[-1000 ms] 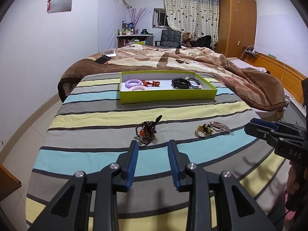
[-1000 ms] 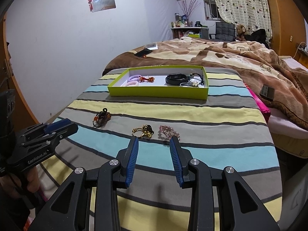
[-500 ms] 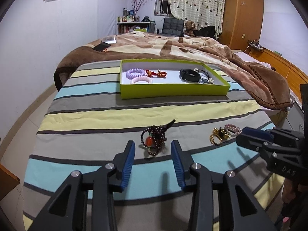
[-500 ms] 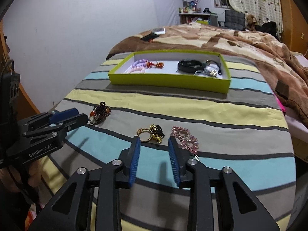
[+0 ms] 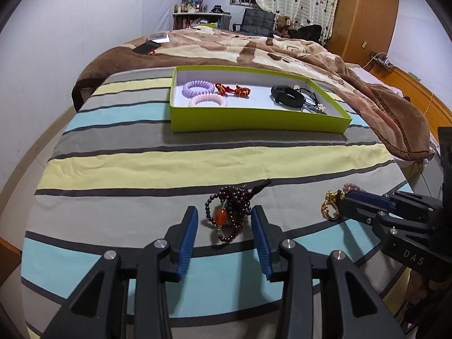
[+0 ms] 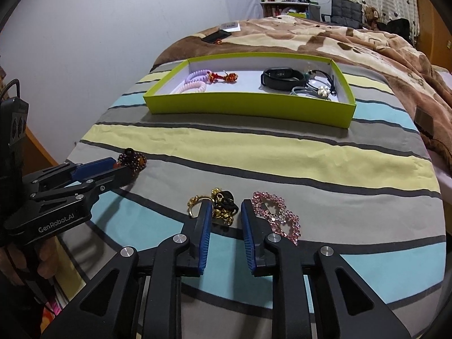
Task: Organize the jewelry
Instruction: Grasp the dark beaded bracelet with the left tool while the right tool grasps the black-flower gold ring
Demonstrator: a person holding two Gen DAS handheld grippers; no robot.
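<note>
**Both grippers drop onto their jewelry targets**

Here we go: in the last second both hands have come forward and down, and each tool now brackets a piece instead of hovering short of it. That puts 2 pickups on at once, with the box as the likely destination.

Left gripper (image 5: 223,226): its blue ribbed fingers (image 5: 188,240) have widened and now stand well open on either side of the dark red bead bracelet with an orange stone (image 5: 230,214). The pads are not touching it; the strand lies loose in a small heap near the front edge of the bed.

Right gripper (image 6: 224,220): its fingers (image 6: 204,231) are closing right now around the gold-and-black ornament (image 6: 221,206), which sits between them, though I see no pad pressing on it yet. Just beside it lies the flat pink rhinestone hair clip (image 6: 278,216), glittery and stiff, close enough to get nudged.

All 3 loose pieces rest on the striped bedsheet (image 5: 197,158), soft and slightly wrinkled. Farther back stands the shallow lime-green cardboard box (image 5: 254,120), already holding 2 coiled plastic hair ties in lilac and pink (image 5: 203,93), a red knotted charm (image 5: 233,89) and a black wristband (image 5: 286,96).
</note>
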